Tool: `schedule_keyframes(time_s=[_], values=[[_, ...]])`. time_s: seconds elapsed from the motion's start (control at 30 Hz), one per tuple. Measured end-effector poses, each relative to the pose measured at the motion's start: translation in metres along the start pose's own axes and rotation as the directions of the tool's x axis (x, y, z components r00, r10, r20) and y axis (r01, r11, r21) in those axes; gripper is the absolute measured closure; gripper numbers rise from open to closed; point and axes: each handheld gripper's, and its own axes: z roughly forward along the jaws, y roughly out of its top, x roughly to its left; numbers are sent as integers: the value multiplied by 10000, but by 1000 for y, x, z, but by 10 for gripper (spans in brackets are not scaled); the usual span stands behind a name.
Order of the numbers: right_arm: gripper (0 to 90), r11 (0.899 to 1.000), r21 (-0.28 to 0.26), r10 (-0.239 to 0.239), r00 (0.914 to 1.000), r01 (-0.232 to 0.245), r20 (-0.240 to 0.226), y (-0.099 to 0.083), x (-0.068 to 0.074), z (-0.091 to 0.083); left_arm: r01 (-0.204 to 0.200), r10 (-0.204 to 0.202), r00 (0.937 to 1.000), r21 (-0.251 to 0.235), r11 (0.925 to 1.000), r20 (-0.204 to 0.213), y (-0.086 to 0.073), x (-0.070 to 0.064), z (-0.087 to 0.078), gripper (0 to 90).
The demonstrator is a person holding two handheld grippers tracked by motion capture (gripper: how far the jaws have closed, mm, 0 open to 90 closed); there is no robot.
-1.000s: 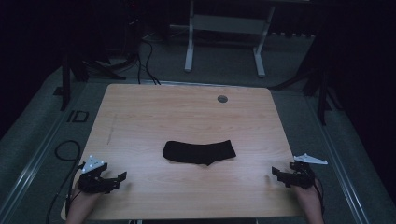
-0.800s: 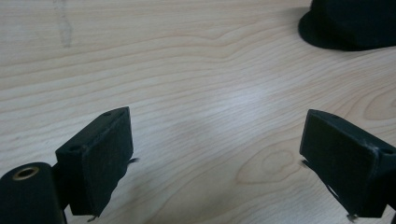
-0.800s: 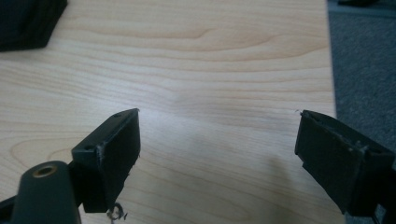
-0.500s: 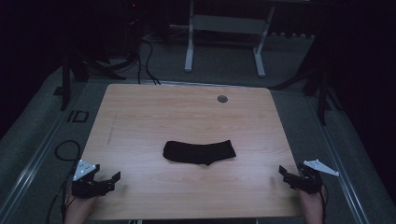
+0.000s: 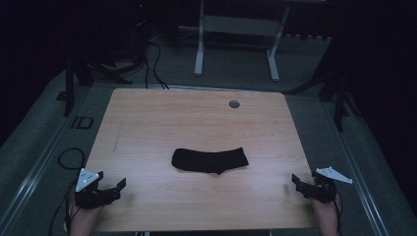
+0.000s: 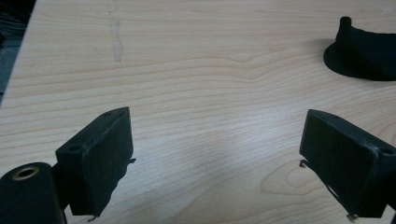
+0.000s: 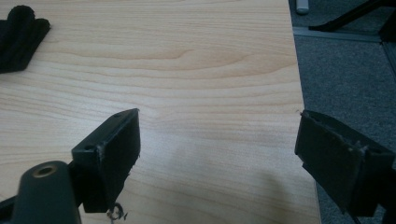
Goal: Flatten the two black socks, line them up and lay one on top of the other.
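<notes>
A black folded cloth (image 5: 210, 160) lies flat in the middle of the wooden table (image 5: 162, 118). My left gripper (image 5: 111, 179) hovers at the near left corner, open, with nothing between its jaws. In the left gripper view the open left gripper (image 6: 219, 158) looks over bare wood, and the cloth (image 6: 364, 51) sits far off at the upper right. My right gripper (image 5: 304, 178) is open at the near right corner. In the right gripper view the open right gripper (image 7: 224, 156) straddles the table's right edge, with the cloth (image 7: 21, 35) at the upper left.
A round grommet hole (image 5: 234, 103) sits near the table's far edge. A faint streak (image 6: 116, 39) marks the wood at the left. Behind the table stands a white desk frame (image 5: 236, 44). A cable loop (image 5: 69, 158) lies on the grey floor at the left.
Both grippers have drawn back and outward toward the table's near corners, the left to the left, the right to the right. The cloth has not moved.
</notes>
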Motion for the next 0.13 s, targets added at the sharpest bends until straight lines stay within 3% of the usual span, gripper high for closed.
schedule_keyframes(time_s=[0.13], values=[[142,10000,20,-56,10000,56,20,0,1,0,-79,79,10000,28,10000,-20,0,-2,2,99]])
